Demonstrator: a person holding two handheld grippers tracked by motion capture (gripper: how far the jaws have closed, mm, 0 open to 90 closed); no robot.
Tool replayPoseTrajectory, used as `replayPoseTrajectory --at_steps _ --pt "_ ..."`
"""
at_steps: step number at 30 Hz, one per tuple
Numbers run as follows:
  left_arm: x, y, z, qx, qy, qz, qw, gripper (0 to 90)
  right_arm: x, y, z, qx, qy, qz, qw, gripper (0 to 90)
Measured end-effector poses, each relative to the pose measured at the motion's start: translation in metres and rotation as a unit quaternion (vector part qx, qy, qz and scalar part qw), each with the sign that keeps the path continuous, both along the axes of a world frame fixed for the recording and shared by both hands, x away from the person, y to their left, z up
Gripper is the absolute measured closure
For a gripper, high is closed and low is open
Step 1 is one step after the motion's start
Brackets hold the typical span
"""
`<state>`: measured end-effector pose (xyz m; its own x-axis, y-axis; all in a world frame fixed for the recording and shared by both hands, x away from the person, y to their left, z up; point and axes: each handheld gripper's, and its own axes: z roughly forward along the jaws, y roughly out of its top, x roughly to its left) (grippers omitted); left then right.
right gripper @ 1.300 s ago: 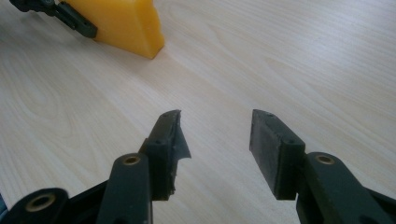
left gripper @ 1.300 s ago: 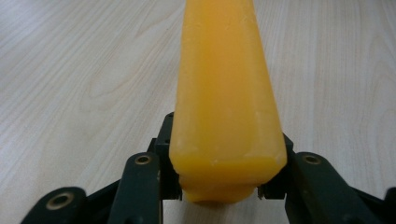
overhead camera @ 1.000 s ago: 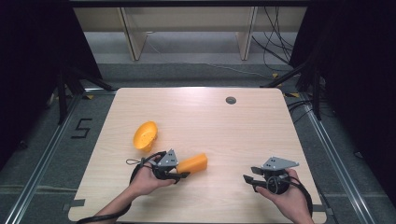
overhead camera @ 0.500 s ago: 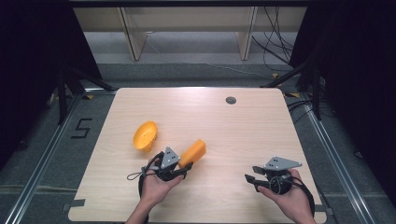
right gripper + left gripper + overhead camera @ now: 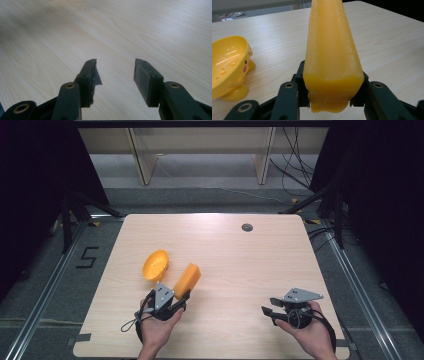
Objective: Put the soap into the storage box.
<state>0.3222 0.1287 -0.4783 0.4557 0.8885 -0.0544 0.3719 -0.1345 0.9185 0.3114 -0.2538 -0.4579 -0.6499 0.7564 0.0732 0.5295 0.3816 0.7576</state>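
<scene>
An orange soap bar [image 5: 187,280] [image 5: 332,57] is clamped at its near end by my left gripper [image 5: 181,297] [image 5: 329,92], lifted over the table's front left and pointing away from me. Just left of it sits a yellow soap dish [image 5: 155,265] [image 5: 229,65] with small holes and a painted face, tilted on its feet. At the front right my right gripper [image 5: 267,312] [image 5: 115,72] hangs low over bare wood, jaws open with nothing between them.
The light wooden table [image 5: 240,265] has a round grommet hole [image 5: 247,227] near its far edge. Behind the table stand wooden shelf legs and loose cables on the floor. A "5" marking [image 5: 86,257] lies on the floor to the left.
My left gripper has swung the soap bar from pointing right to pointing away, moving it forward beside the dish. The right gripper has stayed put.
</scene>
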Motion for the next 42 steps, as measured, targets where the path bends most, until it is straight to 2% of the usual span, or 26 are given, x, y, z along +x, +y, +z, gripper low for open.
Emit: replayPoseTrajectory --at_steps 2,3,6,9,19,28,32,42 --pt "-0.001 0.002 0.001 -0.001 -0.001 0.010 0.9999 60.1 0.001 0.000 0.000 0.002 0.000 0.006 1.0000 53.6" --pt "0.000 0.004 0.002 -0.004 -0.004 0.014 0.9999 60.1 -0.002 0.001 0.000 0.006 0.007 -0.006 0.9999 53.6" --pt "0.000 0.008 0.004 -0.008 -0.007 0.031 0.9995 60.1 -0.001 0.001 0.000 0.008 0.006 -0.001 1.0000 53.6" --pt "0.000 0.011 0.006 -0.013 -0.010 0.039 0.9991 60.1 0.000 -0.001 0.001 0.001 -0.004 0.002 1.0000 53.5" --pt "0.002 0.022 0.014 -0.017 -0.017 0.087 0.9960 60.1 0.000 -0.001 0.001 0.002 -0.001 -0.002 1.0000 53.2" --pt "0.007 0.030 0.020 -0.024 -0.028 0.109 0.9933 60.1 0.000 -0.001 0.001 0.003 -0.002 -0.002 1.0000 53.0" --pt "0.010 0.034 0.022 -0.022 -0.031 0.105 0.9938 60.1 0.000 -0.001 0.001 0.005 -0.002 -0.002 1.0000 52.9" --pt "0.014 0.040 0.029 -0.014 -0.037 0.126 0.9912 60.1 0.000 -0.001 0.001 0.004 -0.002 -0.003 1.0000 52.8"
